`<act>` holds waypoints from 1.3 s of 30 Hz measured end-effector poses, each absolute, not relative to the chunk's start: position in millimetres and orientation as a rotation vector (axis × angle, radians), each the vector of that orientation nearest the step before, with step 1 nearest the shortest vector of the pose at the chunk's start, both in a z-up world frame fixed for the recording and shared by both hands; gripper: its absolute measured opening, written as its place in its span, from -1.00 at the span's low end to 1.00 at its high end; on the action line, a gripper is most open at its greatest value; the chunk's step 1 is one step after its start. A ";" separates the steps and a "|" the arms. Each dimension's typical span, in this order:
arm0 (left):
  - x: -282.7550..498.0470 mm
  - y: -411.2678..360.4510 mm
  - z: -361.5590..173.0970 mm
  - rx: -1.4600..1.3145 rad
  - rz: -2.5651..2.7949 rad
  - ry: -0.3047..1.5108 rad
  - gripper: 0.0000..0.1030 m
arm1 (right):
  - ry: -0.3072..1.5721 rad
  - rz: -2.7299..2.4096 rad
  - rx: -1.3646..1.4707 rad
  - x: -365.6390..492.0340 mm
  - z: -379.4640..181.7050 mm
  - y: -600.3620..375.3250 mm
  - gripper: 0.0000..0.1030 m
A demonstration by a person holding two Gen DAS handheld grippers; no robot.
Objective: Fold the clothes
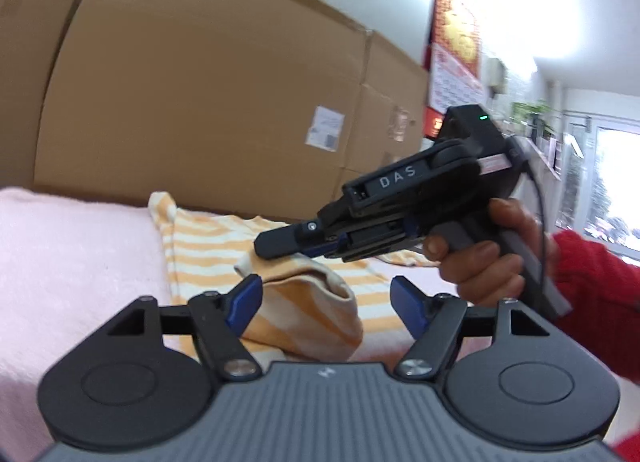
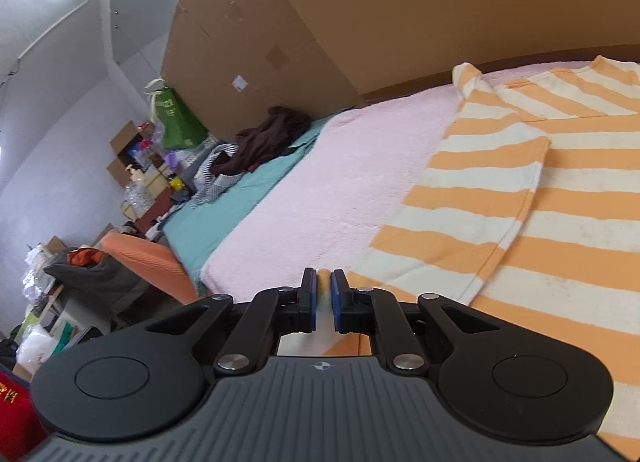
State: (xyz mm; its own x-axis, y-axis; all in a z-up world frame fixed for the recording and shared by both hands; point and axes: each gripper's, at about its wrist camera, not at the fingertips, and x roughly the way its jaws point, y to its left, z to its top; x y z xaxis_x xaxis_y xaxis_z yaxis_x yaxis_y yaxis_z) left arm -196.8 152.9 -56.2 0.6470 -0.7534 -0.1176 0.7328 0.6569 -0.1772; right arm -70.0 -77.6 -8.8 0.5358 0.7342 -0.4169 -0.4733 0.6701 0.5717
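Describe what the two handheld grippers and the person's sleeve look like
Both grippers are black with blue finger pads and a ribbed grey body. The right gripper has a pistol-style grey handle, white "DAS" lettering, a small green light and a thin black cable. The left gripper shows round black side discs. The sleeve is red knit.

One orange-and-cream striped garment (image 2: pixel 520 198) lies on one pink blanket (image 2: pixel 360 166), which covers one teal sheet (image 2: pixel 224 206). Two grippers show, the left gripper (image 1: pixel 326 302) and the right gripper (image 2: pixel 324 302), along with one hand (image 1: pixel 480 254) in one red sleeve (image 1: pixel 592 294). Behind stand two large cardboard boxes (image 1: pixel 208 102), one red wall poster (image 1: pixel 456 50), one green bag (image 2: pixel 176 118), and one heap of dark clothes (image 2: pixel 272 134).
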 end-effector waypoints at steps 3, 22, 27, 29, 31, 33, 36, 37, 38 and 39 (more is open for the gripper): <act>-200.5 176.8 -50.9 -0.057 -0.884 0.215 0.41 | 0.687 0.812 0.423 -72.6 -9.2 -72.6 -0.83; -201.3 171.2 -69.9 0.530 -1.082 0.305 0.37 | 0.790 0.985 0.343 -94.5 -41.0 -35.3 -0.82; -199.8 169.0 -81.5 0.528 -1.090 0.342 0.37 | 0.824 0.959 0.285 -95.4 -52.3 -28.6 -0.79; -199.9 169.3 -83.4 0.528 -1.090 0.353 0.37 | 0.841 0.942 0.278 -95.2 -57.4 -29.6 -0.74; -200.4 171.7 -81.6 0.532 -1.081 0.346 0.37 | 0.844 0.917 0.275 -98.4 -56.7 -35.8 -0.73; -198.0 177.0 -77.5 0.493 -1.052 0.333 0.43 | 0.787 0.883 0.300 -107.8 -47.3 -54.5 -0.73; -184.4 183.7 -76.5 0.350 -1.002 0.364 0.46 | 0.734 0.782 0.355 -119.8 -40.9 -83.7 -0.64; -179.8 184.2 -77.5 0.302 -0.995 0.379 0.43 | 0.727 0.739 0.355 -123.9 -41.5 -89.8 -0.64; -176.5 183.7 -77.9 0.261 -0.991 0.384 0.37 | 0.724 0.701 0.357 -127.7 -42.8 -95.2 -0.64; -173.0 183.0 -77.4 0.221 -0.988 0.382 0.34 | 0.731 0.685 0.368 -130.4 -47.1 -97.5 -0.64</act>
